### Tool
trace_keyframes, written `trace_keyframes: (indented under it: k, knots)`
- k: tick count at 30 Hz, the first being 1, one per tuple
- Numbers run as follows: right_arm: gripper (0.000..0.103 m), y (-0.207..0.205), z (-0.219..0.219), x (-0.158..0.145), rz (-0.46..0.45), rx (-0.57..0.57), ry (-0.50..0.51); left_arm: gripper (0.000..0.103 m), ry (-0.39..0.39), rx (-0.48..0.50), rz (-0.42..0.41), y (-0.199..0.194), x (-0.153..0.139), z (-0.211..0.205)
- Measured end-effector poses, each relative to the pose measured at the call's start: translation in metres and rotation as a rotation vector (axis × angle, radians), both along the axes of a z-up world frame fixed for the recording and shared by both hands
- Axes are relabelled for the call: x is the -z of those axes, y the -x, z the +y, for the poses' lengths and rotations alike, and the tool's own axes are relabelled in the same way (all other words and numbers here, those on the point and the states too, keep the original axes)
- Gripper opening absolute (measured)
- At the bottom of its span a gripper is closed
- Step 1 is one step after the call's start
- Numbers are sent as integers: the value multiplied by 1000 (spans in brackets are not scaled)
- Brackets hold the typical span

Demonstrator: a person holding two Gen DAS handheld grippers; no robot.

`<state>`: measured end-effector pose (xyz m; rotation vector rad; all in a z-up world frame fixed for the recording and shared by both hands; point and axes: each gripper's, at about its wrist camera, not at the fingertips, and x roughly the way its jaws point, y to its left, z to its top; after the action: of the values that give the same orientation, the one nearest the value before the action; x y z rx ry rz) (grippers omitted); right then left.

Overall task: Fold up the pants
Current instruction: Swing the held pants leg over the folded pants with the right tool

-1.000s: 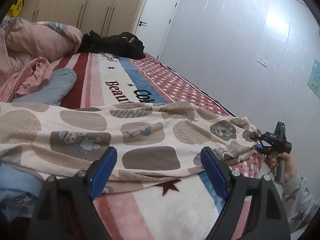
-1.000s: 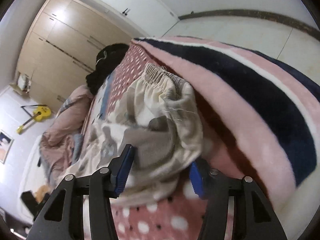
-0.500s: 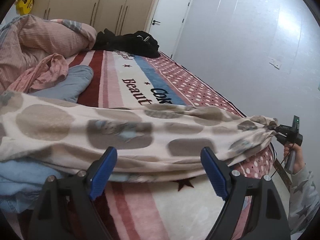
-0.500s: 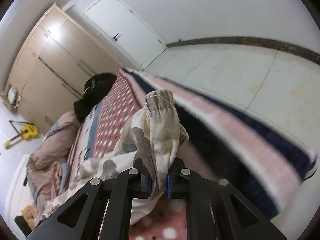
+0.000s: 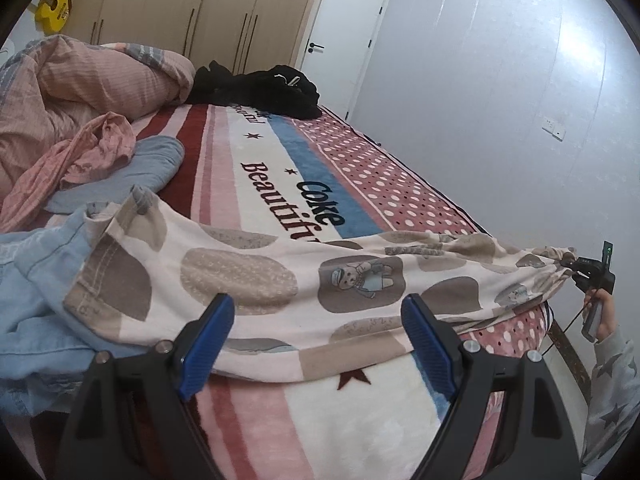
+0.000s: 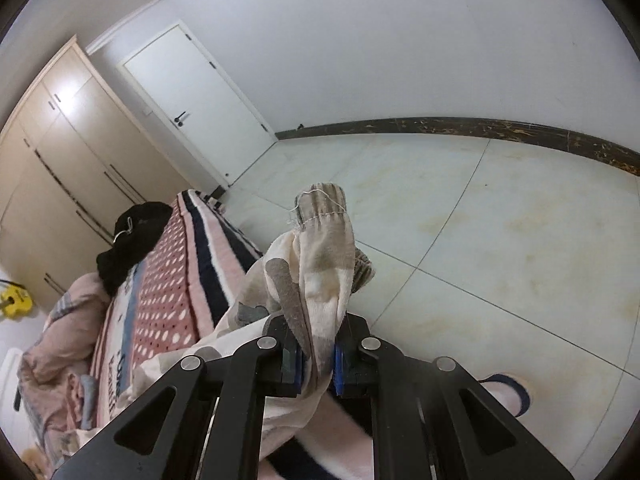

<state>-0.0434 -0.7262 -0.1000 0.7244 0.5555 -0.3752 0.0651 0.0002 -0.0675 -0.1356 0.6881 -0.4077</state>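
The cream pants with brown ovals and bear prints lie stretched across the striped blanket on the bed. My left gripper is open, its blue pads on either side of the pants' near edge, empty. My right gripper is shut on the bunched waistband end of the pants and holds it beyond the bed's edge over the floor. It also shows in the left wrist view, pulling the fabric taut at the far right.
Light blue jeans lie under the pants at the left. A pink garment, a blue garment, a pink duvet and black clothes sit further up the bed. Tiled floor lies beyond the bed edge.
My right gripper closed on the waistband and pulled it off the bed edge, stretching the pants. The pants' left end slid right, uncovering the blue jeans. My left gripper stayed open.
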Motion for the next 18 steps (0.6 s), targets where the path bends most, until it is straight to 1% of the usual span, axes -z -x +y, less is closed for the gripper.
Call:
trace_keyframes:
  k: [2, 4, 7, 10, 11, 13, 14, 16, 18]
  knots:
    - [5, -5, 6, -6, -4, -11, 17, 83, 7, -4, 1, 0, 0, 1]
    - [5, -10, 22, -17, -30, -34, 49, 83, 19, -9, 0, 1, 0, 4]
    - [5, -21, 60, -50, -78, -110, 141, 83, 37, -18, -10, 3, -2, 12]
    - [5, -37, 114, -88, -139, -224, 221, 83, 48, -29, -27, 7, -4, 23]
    - [5, -45, 140, -102, -161, -277, 258, 83, 50, -34, -35, 10, -5, 27]
    - [5, -61, 185, -117, -187, -367, 312, 83, 54, -48, -49, 14, -8, 36]
    - [5, -74, 217, -122, -194, -432, 340, 83, 57, -55, -54, 17, -9, 42]
    - [5, -97, 273, -121, -190, -550, 366, 83, 59, -68, -64, 23, -12, 53]
    - [5, -114, 323, -109, -168, -657, 379, 83, 60, -78, -78, 29, -14, 63]
